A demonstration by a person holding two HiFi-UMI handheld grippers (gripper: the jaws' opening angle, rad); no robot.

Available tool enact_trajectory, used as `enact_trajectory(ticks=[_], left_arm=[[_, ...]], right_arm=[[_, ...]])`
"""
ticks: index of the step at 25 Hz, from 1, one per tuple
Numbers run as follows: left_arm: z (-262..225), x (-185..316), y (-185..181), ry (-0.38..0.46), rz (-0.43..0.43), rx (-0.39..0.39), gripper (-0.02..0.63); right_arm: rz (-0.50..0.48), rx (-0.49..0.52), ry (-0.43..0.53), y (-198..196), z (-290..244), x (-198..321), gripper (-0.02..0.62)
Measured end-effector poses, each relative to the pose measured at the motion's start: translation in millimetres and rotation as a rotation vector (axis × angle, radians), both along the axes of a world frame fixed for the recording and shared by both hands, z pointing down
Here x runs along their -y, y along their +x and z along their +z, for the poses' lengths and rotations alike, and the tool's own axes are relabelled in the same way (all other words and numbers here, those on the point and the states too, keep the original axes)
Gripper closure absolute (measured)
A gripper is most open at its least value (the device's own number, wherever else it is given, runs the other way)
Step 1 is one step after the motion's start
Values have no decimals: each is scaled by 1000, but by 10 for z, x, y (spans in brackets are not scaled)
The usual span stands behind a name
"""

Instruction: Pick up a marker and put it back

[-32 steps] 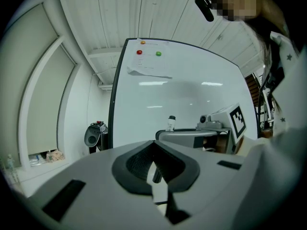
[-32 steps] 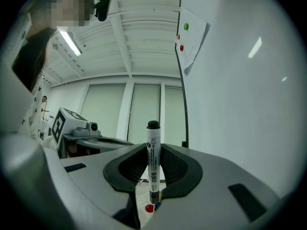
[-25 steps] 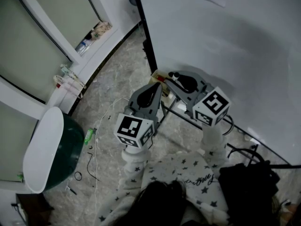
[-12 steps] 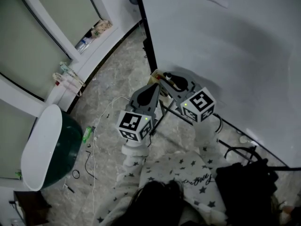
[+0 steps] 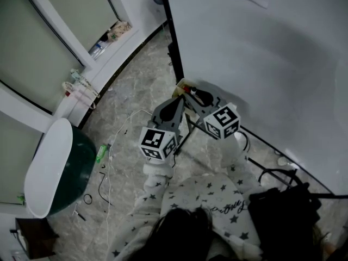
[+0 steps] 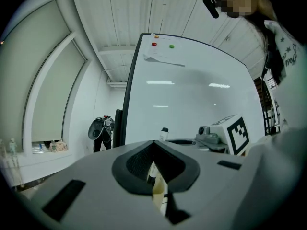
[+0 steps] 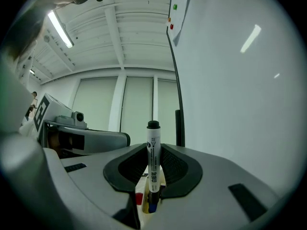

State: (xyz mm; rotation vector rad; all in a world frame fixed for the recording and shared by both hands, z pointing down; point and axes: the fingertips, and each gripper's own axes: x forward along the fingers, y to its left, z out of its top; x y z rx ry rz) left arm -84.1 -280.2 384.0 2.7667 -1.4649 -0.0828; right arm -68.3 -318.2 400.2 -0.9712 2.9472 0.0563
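White barrel, black cap: the marker [image 7: 152, 145] stands upright, clamped between the jaws of the right gripper [image 7: 152, 176]. Right below it sits a cream holder [image 6: 158, 187], down by the lower corner of the whiteboard [image 5: 261, 53]. A red tip [image 7: 139, 199] and a blue tip [image 7: 153, 209], likely other markers, poke up from it. The left gripper [image 6: 156, 176] points at the same holder, jaws a narrow slit apart with the cream edge showing in the slit; whether they pinch it, I can't tell. This reads as the put-back, nearly home. To do it cleanly, keep the barrel vertical and line its foot up with the free space beside the red and blue. Then sink it straight and let go only once it bottoms out. A tilt could jam it against its neighbours or tip what looks like a light holder.
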Motion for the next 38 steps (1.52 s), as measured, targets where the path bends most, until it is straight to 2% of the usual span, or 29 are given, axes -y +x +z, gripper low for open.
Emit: enact_trajectory(ticks=[20,38], left_arm=[[369,68,19,-46,0,19,604],[359,65,22,-35,-7,23,604]], right_arm=[[46,-45,-36,-19,587,-15,514],[28,-44,-21,-50,591,-116,512]])
